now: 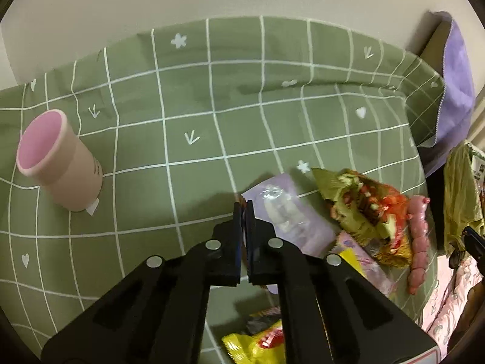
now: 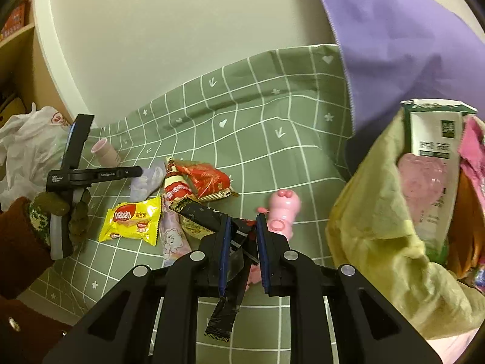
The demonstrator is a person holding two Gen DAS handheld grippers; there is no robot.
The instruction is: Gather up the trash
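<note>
A black wrapper (image 2: 225,230) is clamped in the right gripper (image 2: 244,242), lifted toward the yellow-green bag (image 2: 379,221) at right. The left gripper (image 1: 244,212) is closed, empty, over remaining wrappers (image 1: 363,212) near the tablecloth's (image 1: 182,121) right edge.

left gripper (image 1: 242,204): matte black plastic linkage, four round silver pins, dark blue pads on the fingers, a pink-edged label down in the corner
right gripper (image 2: 244,223): same black build, four silver pins, blue ribbed pads
left gripper handle (image 2: 94,176): black, small white lettering printed on it
glove (image 2: 51,204): olive green, patterned green-and-white knit cuff
sleeve (image 2: 18,239): dark reddish-brown, fuzzy-looking
</note>
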